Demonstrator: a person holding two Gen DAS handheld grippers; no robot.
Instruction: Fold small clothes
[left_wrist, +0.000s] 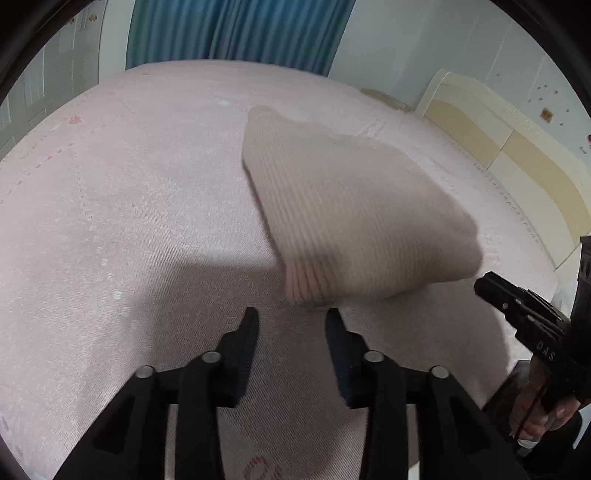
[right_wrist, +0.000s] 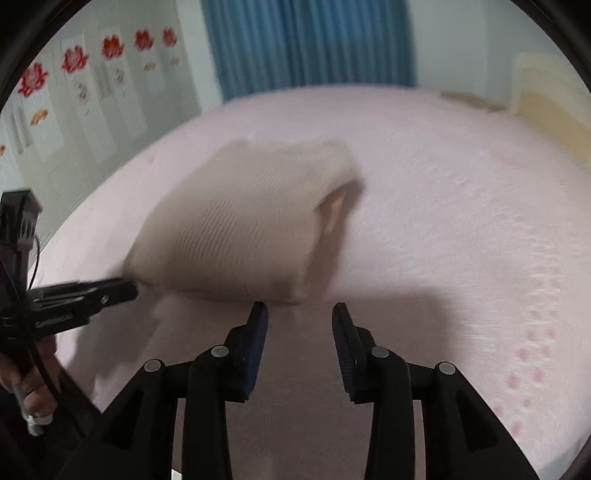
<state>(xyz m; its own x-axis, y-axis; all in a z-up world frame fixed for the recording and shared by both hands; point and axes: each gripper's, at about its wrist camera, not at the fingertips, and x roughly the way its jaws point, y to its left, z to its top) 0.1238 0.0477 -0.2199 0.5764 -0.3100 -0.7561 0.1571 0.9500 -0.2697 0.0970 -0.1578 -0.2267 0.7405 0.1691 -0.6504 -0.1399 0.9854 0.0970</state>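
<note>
Nearest in the left wrist view, the left hand-held gripper (left_wrist: 291, 319) has its jaws spread, with only pink bed sheet (left_wrist: 129, 221) showing between them. In the right wrist view, the right hand-held gripper (right_wrist: 300, 314) likewise stands spread with nothing between its fingers. Just beyond both sets of fingertips lies the folded beige ribbed garment (left_wrist: 354, 218), a compact bundle resting on the bed and motion-blurred in both views; its near edge sits close to the fingertips, and neither gripper is pinching it. A person's hand (left_wrist: 546, 417) grips the right tool's handle at the right edge of the left view. Farther off, a cream headboard (left_wrist: 491, 144) stands at the right, and a blue curtain (right_wrist: 314, 44) hangs beyond the bed's far edge.
</note>
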